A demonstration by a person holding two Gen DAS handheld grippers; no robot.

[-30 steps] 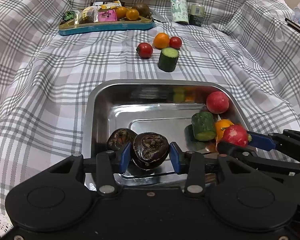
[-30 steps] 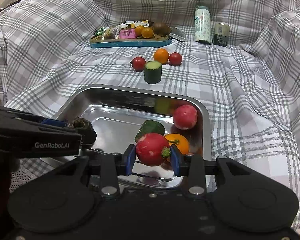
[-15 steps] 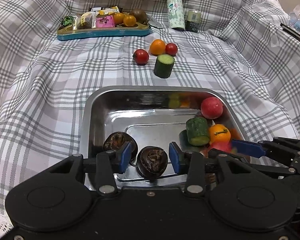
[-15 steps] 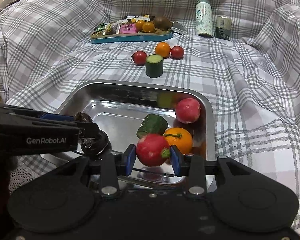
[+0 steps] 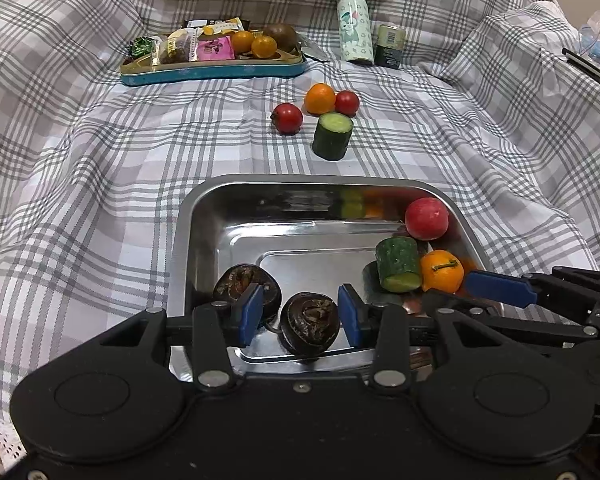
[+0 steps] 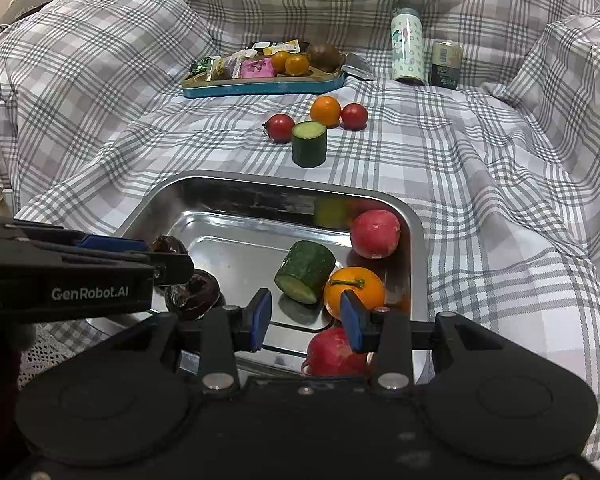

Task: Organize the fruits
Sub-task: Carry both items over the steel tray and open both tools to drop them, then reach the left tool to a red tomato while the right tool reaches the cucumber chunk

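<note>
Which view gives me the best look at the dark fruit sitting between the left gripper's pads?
The left wrist view. There the dark fruit lies in the steel tray, centred between the left gripper's open pads, top fully visible. In the right wrist view the left gripper's finger hides much of it.

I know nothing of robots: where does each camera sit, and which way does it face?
Left wrist: on the left gripper, looking down into the steel tray; its blue fingers flank a dark fruit, the right gripper shows at right.
Right wrist: on the right gripper, looking down likewise; its empty fingers show, the left gripper at left.
Both share the tray, cucumber piece, orange fruit and plaid cloth.
</note>
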